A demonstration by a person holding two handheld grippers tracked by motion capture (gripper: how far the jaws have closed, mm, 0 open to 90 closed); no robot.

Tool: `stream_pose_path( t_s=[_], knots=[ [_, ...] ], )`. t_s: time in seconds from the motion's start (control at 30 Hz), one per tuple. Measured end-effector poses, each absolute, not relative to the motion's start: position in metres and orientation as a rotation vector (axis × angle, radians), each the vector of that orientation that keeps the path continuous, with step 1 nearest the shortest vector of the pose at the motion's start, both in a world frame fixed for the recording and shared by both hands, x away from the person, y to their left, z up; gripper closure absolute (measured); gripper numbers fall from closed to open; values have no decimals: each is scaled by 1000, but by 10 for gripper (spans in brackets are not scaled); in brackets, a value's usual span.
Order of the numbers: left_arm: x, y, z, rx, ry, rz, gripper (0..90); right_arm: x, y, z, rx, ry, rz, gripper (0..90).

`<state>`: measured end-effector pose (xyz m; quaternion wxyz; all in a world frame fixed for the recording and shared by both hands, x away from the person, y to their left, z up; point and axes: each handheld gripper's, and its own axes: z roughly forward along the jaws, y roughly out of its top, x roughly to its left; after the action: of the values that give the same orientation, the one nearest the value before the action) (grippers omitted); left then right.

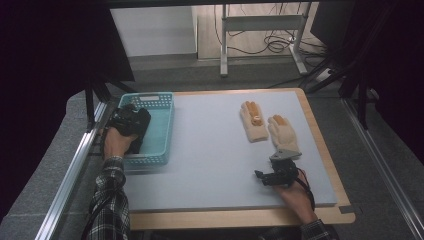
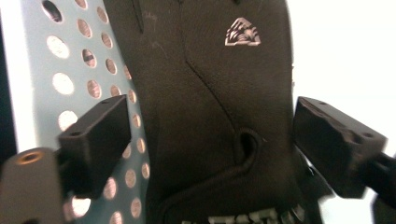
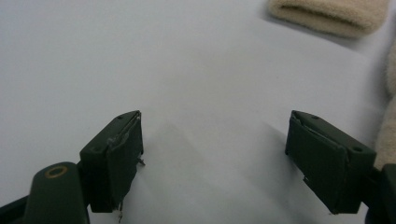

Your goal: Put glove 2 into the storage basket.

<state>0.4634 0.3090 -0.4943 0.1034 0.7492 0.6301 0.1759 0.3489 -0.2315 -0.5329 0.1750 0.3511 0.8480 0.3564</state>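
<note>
Landmark: teal perforated basket, at the left edge of the grey table mat.

Item 1. Black glove, lying in the basket, partly against its perforated wall; a small silver logo near one end (lettering at the other end is cut off by the frame edge).

Item 2. Left gripper, over the basket's left half. Jaws spread, one on each side of the black glove, pads clear of the fabric: glove released.

Item 3. Right gripper, well to the right of the basket, near the mat's front edge. Jaws spread wide over bare mat, grasping nothing.

Item 4. Two cream gloves with orange fingertips, lying flat, far right of the basket: left cream glove and right cream glove, side by side and touching or nearly so. The right one lies just beyond the right gripper. Open mat lies between basket and cream gloves.

Item 5. Metal stand with trailing cables, on the floor beyond the basket's table.
</note>
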Motion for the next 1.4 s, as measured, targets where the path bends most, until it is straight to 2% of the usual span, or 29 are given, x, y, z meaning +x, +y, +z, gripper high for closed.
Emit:
stream_pose_path(
  t_s=[0.23, 0.7, 1.1, 1.4],
  knots=[
    [453, 318, -480, 2098, 1803, 437, 37, 349, -231, -533, 994, 2403, 1009, 187],
    [431, 319, -462, 1985, 1662, 390, 20, 349, -231, -533, 998, 2401, 1011, 188],
    [418, 284, -443, 2013, 1465, 387, 16, 349, -231, -533, 996, 2402, 1010, 187],
    [406, 238, -435, 2062, 1271, 384, 6, 349, -231, -533, 997, 2403, 1010, 188]
  ],
)
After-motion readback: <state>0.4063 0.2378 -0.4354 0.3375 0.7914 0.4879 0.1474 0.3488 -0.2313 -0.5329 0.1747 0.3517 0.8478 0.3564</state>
